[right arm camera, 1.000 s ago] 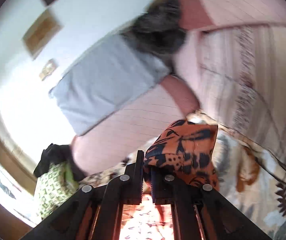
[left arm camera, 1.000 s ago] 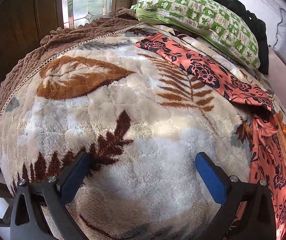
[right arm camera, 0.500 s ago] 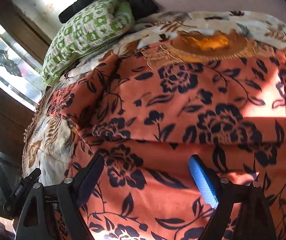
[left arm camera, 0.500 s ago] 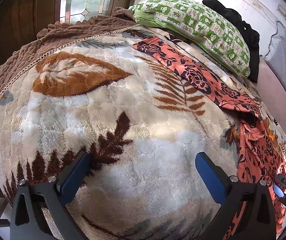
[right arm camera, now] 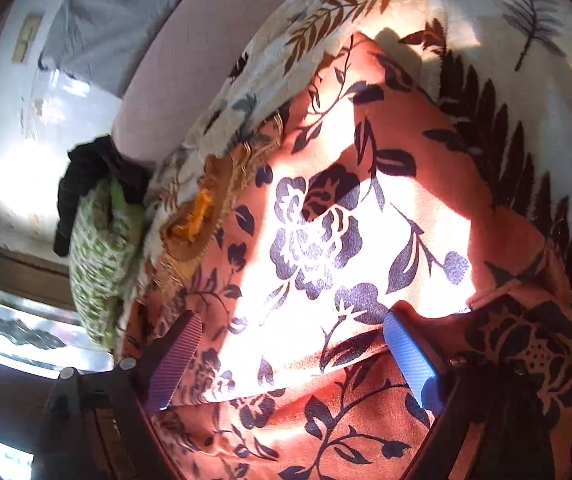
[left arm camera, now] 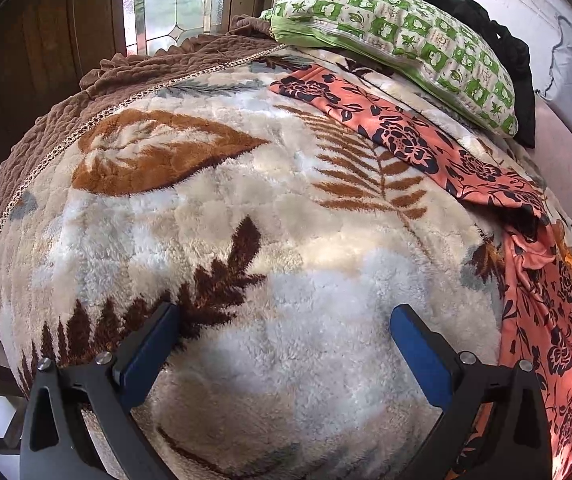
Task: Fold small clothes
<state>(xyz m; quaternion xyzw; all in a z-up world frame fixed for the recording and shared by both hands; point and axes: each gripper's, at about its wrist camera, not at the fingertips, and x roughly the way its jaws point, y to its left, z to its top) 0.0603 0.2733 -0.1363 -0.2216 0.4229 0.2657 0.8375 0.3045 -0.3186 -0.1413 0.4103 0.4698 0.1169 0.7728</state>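
Both tools gape empty, the left tool (left arm camera: 282, 344) over bare plush blanket (left arm camera: 214, 216) beside the orange floral garment (left arm camera: 405, 140), which stretches away below the green pillow (left arm camera: 397, 44), the right tool (right arm camera: 289, 344) directly above that sunlit cloth.
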